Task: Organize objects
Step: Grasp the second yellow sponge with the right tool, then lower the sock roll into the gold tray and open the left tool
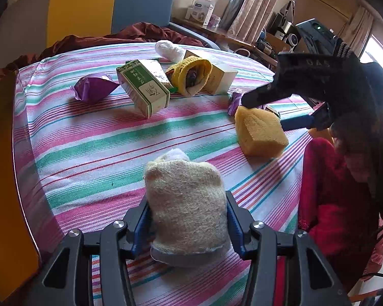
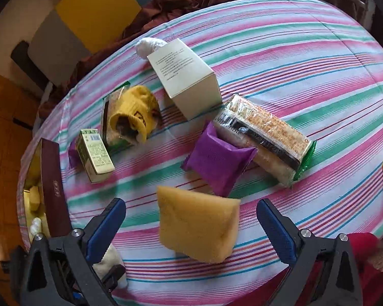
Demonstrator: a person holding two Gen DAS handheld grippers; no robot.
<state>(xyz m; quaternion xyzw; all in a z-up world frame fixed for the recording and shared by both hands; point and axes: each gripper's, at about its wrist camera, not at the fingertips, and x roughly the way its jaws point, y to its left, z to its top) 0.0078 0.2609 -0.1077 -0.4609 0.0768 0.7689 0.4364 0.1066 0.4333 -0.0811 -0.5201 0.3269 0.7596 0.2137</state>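
Daylight comes through curtained windows behind a cluttered wooden desk and blue-yellow headboard.

Both wrist fisheyes are looking steeply down, close over the striped pink-green bedsheet, sharing the yellow foam sponge block and green-white carton.

Raised letters "DAS" appear on the black housing of the right gripper, at 2 o'clock in the left wrist view. Print on the green-and-white box, the cream box and the cracker packet is too small to read.
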